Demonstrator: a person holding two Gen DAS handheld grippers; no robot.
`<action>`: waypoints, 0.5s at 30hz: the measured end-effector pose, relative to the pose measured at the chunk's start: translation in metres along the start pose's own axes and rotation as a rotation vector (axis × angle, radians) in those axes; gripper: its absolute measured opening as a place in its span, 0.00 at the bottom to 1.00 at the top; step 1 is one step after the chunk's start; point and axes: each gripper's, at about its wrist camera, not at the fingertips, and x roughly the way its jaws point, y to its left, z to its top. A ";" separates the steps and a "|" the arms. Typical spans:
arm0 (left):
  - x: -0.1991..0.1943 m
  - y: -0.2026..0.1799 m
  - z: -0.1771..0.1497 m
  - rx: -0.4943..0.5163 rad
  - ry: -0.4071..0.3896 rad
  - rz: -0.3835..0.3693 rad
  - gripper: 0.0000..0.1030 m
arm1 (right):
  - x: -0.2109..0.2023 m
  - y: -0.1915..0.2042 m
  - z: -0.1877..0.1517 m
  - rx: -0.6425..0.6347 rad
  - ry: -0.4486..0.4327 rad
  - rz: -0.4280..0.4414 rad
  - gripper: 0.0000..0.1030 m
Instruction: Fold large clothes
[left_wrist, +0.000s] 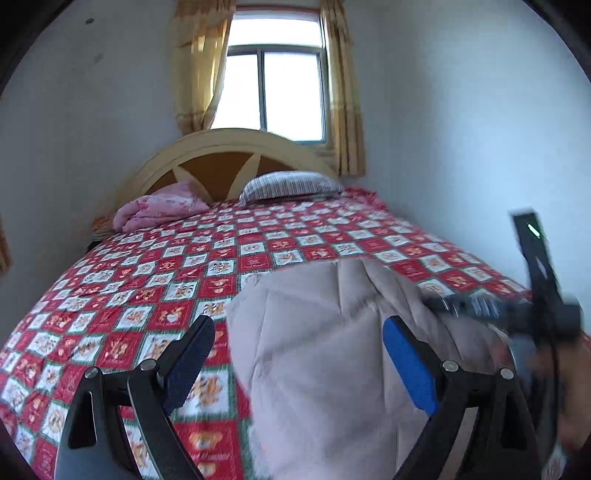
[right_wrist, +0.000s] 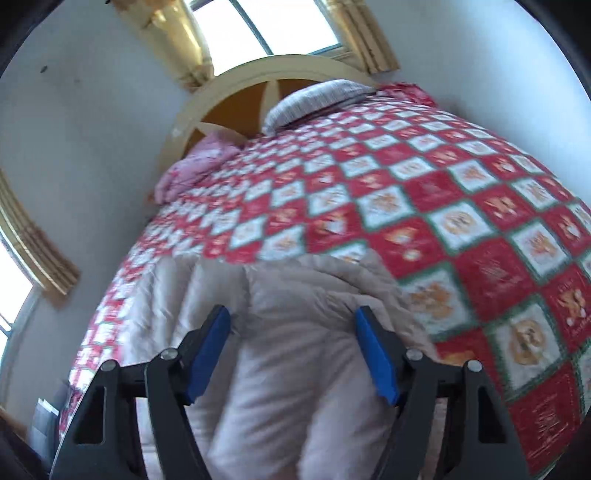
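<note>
Both claws, left (left_wrist: 299, 363) and right (right_wrist: 293, 354), gape empty over coat (right_wrist: 280, 369). Risk: padded fabric slips or bunches if pinched shallow.

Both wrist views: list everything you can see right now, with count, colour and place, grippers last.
Padded garment: one, beige, near edge of the bed, under both grippers.
Bedspread: one, red and white checks, covering the bed.
Pillow: one, grey striped, at the headboard, right side.
Folded quilt: one, pink floral, at the headboard, left side.
Headboard: one, cream and brown, arched.
Window: one, behind the headboard; yellow curtains either side.
Left gripper: open, over the garment's left edge.
Right gripper: open, above the garment.
</note>
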 end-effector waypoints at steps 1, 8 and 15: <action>0.018 -0.016 0.007 0.045 0.043 0.029 0.90 | 0.001 -0.010 -0.004 0.012 -0.007 -0.011 0.71; 0.094 -0.044 -0.022 0.144 0.198 0.178 0.93 | 0.009 -0.038 -0.014 0.072 0.031 -0.054 0.77; 0.114 -0.029 -0.043 0.049 0.244 0.146 0.99 | 0.023 -0.057 -0.026 0.137 0.036 -0.003 0.77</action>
